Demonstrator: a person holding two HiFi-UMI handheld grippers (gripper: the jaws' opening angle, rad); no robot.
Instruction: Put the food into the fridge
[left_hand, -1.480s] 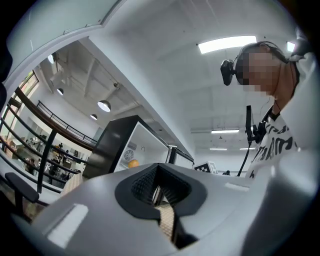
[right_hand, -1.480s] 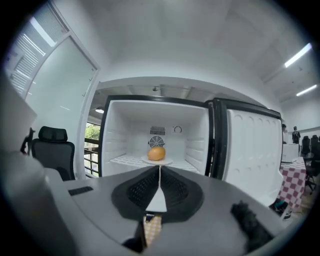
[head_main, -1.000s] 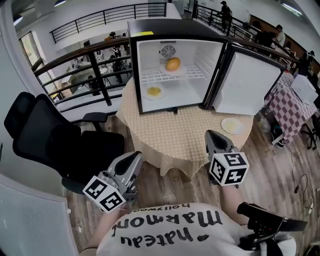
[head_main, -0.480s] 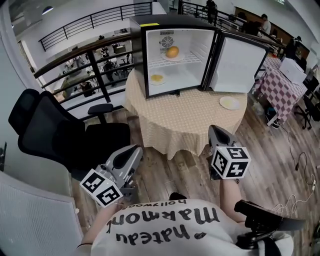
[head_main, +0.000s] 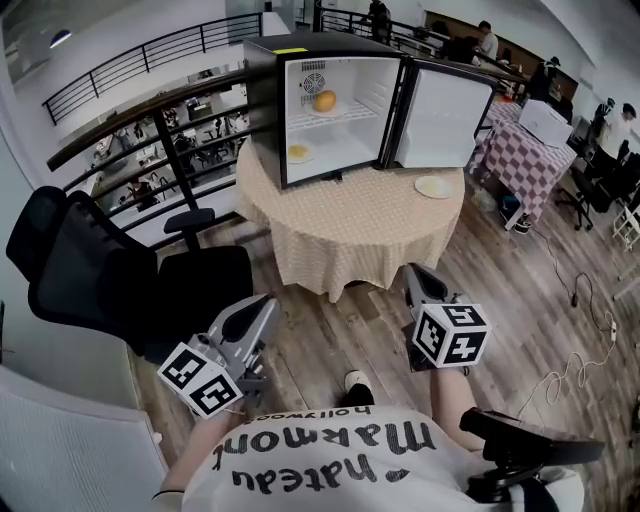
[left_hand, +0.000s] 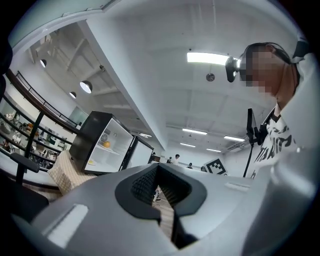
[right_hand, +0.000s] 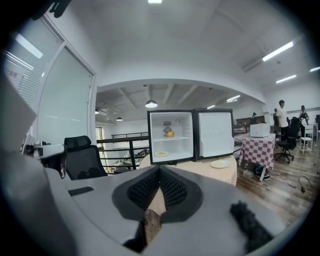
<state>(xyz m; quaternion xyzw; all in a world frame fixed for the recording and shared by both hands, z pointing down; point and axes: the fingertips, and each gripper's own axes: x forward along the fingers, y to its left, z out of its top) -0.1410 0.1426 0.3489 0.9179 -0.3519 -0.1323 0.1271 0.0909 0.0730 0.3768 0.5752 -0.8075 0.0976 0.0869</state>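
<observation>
The small black fridge (head_main: 262, 100) stands on the round table (head_main: 350, 225) with its door (head_main: 438, 115) swung open to the right. An orange fruit (head_main: 324, 100) lies on its wire shelf, and a plate with yellow food (head_main: 299, 153) rests on the fridge floor. An empty-looking plate (head_main: 433, 186) sits on the tablecloth right of the fridge. My left gripper (head_main: 265, 312) and right gripper (head_main: 415, 279) are both shut and empty, held low over the wooden floor, well short of the table. The right gripper view shows the fridge (right_hand: 170, 135) straight ahead; the left gripper view shows the same fridge (left_hand: 102, 145) far off to the left.
A black office chair (head_main: 110, 280) stands left of the table. A railing (head_main: 150, 130) runs behind the fridge. A checkered-cloth table (head_main: 525, 150) with a white appliance is at the right, with people seated beyond. Cables (head_main: 570, 330) lie on the floor at the right.
The view has drawn back from the table: the fridge and table look smaller and farther away. Both grippers stay shut and low in front of the body.
</observation>
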